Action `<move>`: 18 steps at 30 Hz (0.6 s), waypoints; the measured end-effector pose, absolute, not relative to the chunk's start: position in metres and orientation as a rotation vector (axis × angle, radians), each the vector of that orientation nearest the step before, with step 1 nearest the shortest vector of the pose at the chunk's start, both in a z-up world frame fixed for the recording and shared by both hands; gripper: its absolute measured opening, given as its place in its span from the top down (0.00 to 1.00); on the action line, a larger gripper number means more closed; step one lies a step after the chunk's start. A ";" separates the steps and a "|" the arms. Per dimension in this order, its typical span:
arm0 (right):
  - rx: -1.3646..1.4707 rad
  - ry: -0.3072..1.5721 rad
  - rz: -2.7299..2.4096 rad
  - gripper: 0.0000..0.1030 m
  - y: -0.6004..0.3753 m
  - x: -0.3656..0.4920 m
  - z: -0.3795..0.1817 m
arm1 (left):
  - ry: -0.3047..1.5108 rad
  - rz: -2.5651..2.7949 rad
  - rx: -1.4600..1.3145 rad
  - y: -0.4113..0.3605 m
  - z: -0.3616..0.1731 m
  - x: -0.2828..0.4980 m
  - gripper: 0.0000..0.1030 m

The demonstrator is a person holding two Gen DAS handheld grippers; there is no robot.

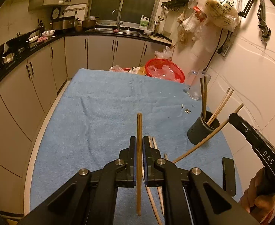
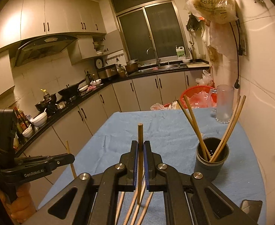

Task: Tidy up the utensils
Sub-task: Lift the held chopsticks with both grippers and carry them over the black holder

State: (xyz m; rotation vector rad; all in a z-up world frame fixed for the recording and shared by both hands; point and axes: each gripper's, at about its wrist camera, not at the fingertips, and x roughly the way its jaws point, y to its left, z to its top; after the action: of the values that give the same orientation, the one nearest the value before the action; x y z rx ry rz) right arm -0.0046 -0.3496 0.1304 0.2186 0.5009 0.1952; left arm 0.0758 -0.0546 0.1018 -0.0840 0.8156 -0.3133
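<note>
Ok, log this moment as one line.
left tongs: shut on chopstick | right tongs: shut on chopstick | holder: four chopsticks | more on towel

Both wrist views close, forward-down; share blue-towelled table (image 1: 100,103).

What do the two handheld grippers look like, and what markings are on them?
Both the left gripper and the right gripper are black, with angular linkage arms joined by round silver pins. The jaws carry blue pads on their inner faces. Seen from the side, the left one bears white lettering "GenRobot.AI", and the right one reads "DAS". No cables or sleeves are visible.
</note>
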 end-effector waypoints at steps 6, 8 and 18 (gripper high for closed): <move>0.227 0.495 0.200 0.94 -0.353 -0.006 0.133 | 0.807 -0.317 -0.081 -0.056 0.108 0.074 0.94; 0.225 0.496 0.201 0.94 -0.353 -0.007 0.133 | 0.802 -0.316 -0.078 -0.057 0.109 0.072 0.94; 0.239 0.494 0.204 0.94 -0.357 -0.013 0.135 | 0.799 -0.322 -0.068 -0.060 0.113 0.070 0.94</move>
State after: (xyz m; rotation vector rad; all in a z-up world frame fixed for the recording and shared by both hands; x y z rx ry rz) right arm -0.0125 -0.3569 0.1348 0.2386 0.4938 0.2039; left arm 0.0704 -0.0605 0.1125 -0.0682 0.7991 -0.3223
